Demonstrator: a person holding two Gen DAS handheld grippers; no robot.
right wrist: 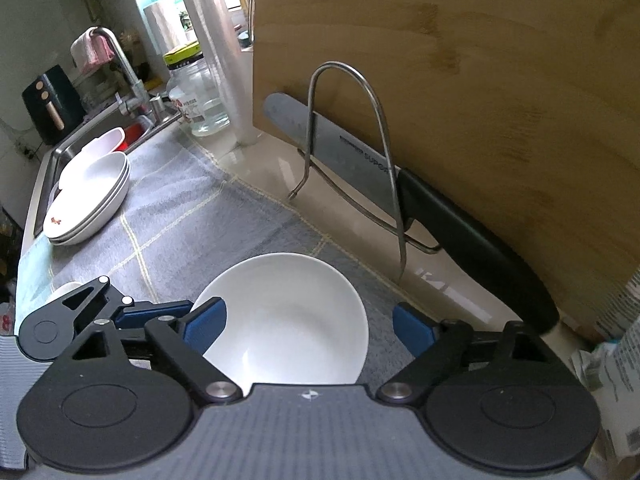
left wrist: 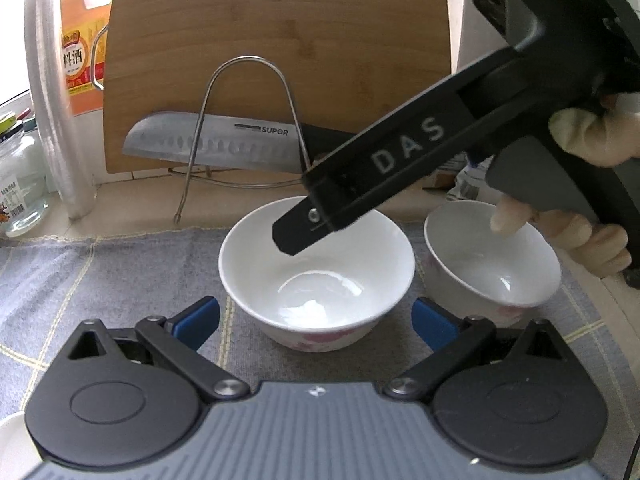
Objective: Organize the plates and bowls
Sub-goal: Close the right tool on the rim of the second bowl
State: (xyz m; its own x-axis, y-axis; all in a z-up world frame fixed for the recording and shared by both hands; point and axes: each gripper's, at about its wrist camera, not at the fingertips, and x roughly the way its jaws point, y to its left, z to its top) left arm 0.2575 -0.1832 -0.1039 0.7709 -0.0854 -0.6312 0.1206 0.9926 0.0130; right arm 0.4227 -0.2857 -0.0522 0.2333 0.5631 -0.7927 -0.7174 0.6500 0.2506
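A white bowl with pink flowers [left wrist: 316, 264] stands on the grey checked cloth [left wrist: 100, 280]. My left gripper [left wrist: 316, 324] is open, its blue pads on either side of the bowl's near wall, apart from it. A second, matching bowl [left wrist: 492, 252] stands just to the right. A hand holds my right gripper [left wrist: 296, 232], which reaches in from the upper right with its tip over the first bowl. In the right wrist view that gripper [right wrist: 308, 328] is open above the bowl [right wrist: 288, 320]. A stack of white plates [right wrist: 88, 200] lies at the far left of the cloth.
Behind the bowls a wooden cutting board [left wrist: 280, 40] and a knife [left wrist: 216, 144] lean in a wire rack [left wrist: 248, 120]. At the left stand a cooking wine bottle [left wrist: 82, 52], a plastic roll [left wrist: 52, 120] and a glass jar [left wrist: 20, 184]. Beyond the plates is a sink [right wrist: 104, 136] with a faucet [right wrist: 120, 64].
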